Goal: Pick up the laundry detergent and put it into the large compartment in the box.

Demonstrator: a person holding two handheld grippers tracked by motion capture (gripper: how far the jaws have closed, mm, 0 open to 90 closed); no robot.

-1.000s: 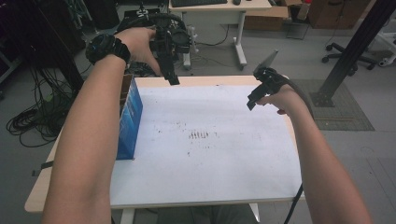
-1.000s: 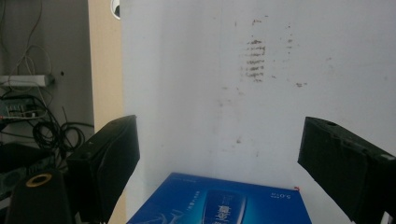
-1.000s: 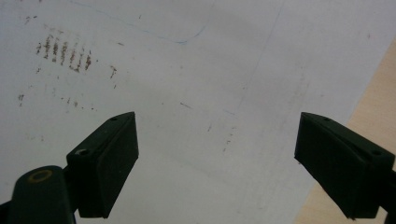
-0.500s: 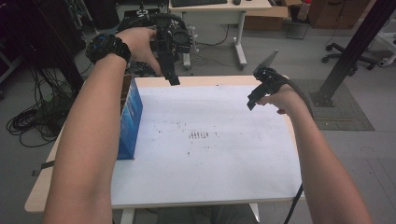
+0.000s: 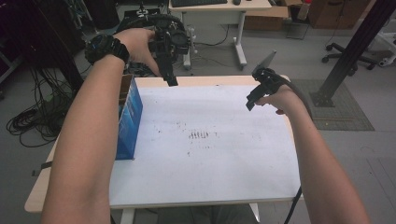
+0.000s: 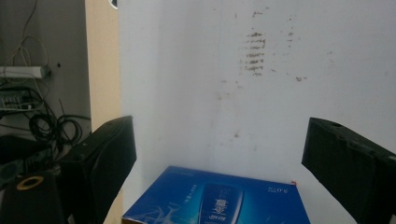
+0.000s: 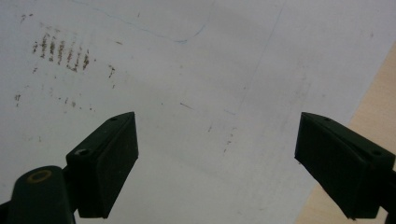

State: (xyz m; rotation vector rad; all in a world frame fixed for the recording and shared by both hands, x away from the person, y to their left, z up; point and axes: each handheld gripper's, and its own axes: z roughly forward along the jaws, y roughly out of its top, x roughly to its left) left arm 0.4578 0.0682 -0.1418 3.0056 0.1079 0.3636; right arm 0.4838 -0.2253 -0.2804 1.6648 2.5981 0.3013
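A blue printed box (image 5: 129,119) stands on edge at the left side of the table, partly hidden by the person's left forearm; its printed face (image 6: 219,200) fills the bottom of the left gripper view. My left gripper (image 5: 169,77) hangs high over the table's far left edge, open, with the box below and between its wide-set jaws (image 6: 219,158). My right gripper (image 5: 252,100) is held above the table's right side, open, with nothing between its jaws (image 7: 217,158).
A white sheet (image 5: 210,140) with brown smudges (image 5: 200,135) covers the wooden table (image 5: 44,186). Behind the table are a desk (image 5: 219,9), cables on the floor (image 5: 28,121), a black post (image 5: 355,46) and an office chair (image 5: 378,42).
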